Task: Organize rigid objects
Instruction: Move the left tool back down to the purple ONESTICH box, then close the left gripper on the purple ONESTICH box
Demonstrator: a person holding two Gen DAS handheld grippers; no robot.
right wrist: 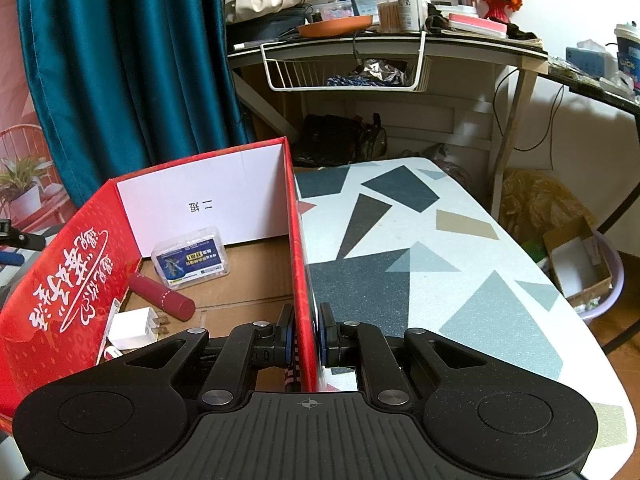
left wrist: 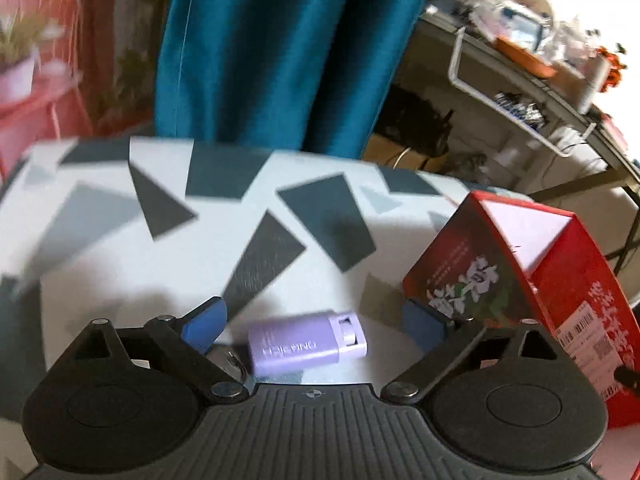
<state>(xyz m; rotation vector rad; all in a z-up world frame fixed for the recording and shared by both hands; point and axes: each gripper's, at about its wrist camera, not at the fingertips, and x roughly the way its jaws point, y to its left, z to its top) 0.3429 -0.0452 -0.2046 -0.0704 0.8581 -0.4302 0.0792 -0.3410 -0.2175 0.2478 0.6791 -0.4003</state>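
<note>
A small purple case (left wrist: pixel 306 342) lies on its side on the patterned table (left wrist: pixel 120 264), between the wide-apart blue pads of my left gripper (left wrist: pixel 314 326); neither pad touches it. A silvery object (left wrist: pixel 230 362) shows partly under the left finger. The red cardboard box (left wrist: pixel 560 280) stands just to the right. My right gripper (right wrist: pixel 306 336) is shut on the box's right wall (right wrist: pixel 298 240). Inside the box lie a clear plastic case with a blue label (right wrist: pixel 190 258), a dark red tube (right wrist: pixel 162 296) and a white charger plug (right wrist: pixel 134 328).
A teal curtain (right wrist: pixel 120 60) hangs behind the table. A cluttered desk (right wrist: pixel 380 40) with a white wire basket (right wrist: pixel 344 72) stands beyond. A purple basin with a cardboard box (right wrist: pixel 580 272) sits on the floor past the table's right edge.
</note>
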